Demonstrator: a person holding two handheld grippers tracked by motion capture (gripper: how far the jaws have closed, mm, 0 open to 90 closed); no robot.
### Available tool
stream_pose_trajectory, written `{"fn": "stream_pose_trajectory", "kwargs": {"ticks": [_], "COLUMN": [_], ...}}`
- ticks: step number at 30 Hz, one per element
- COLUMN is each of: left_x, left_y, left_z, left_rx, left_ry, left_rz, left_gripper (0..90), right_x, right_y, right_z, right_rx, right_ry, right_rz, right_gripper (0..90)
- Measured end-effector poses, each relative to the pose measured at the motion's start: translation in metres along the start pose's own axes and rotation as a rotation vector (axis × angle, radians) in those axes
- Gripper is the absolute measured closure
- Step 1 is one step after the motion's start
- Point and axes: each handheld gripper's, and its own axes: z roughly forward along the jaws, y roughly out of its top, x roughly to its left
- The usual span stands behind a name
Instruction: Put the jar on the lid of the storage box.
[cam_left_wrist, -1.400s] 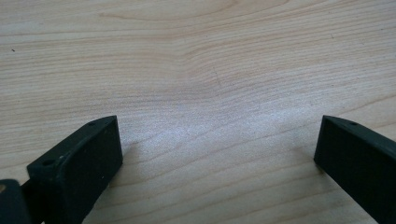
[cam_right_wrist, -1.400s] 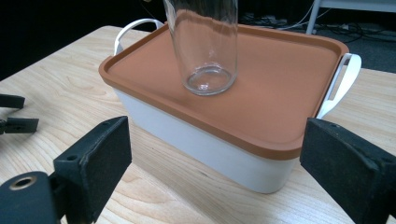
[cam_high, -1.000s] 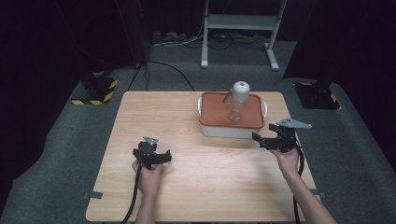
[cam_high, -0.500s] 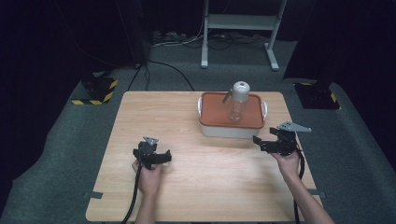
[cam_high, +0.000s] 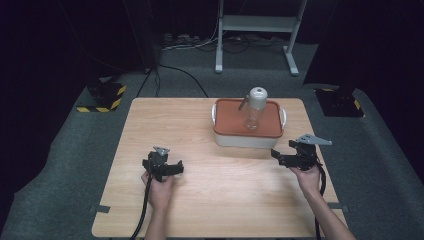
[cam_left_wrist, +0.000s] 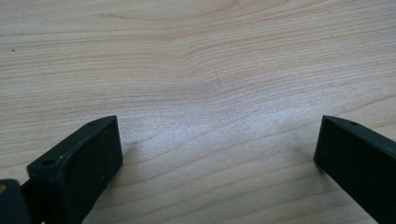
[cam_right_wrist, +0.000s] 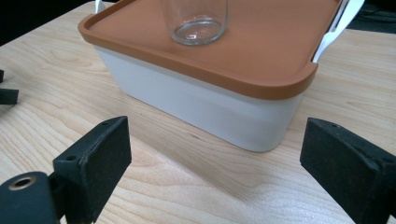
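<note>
The high view looks forward and down from above the person's side, taking in the whole wooden table (cam_high: 200, 200) from well back. The left gripper view sits close over bare tabletop (cam_left_wrist: 201, 70), angled steeply down. The right gripper view looks low and nearly level from close by toward 12 o'clock at the white box with the orange lid (cam_right_wrist: 201, 100), which the high view shares at about 1 o'clock (cam_high: 247, 138).

right gripper (cam_high: 281, 159): edged slightly toward the table's near edge (away from the box (cam_high: 248, 138)); jaws wide apart
</note>
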Motion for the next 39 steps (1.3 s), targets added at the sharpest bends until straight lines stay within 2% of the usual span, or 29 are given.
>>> {"fn": "stream_pose_trajectory", "kwargs": {"ticks": [21,39], "left_x": [0.000,0.000], "left_y": [0.000,0.000], "left_z": [0.000,0.000], "left_rx": [0.000,-0.001], "left_ry": [0.000,0.000], "left_rz": [0.001,0.000], "left_gripper": [0.9,0.9], "right_x": [0.002,0.002], "right_y": [-0.013,-0.021], "right_z": [0.009,0.018], "right_rx": [0.034,0.061], "right_ry": [-0.008,-0.018], "right_rz": [-0.012,-0.004], "right_gripper": [8.5,8.5]}}
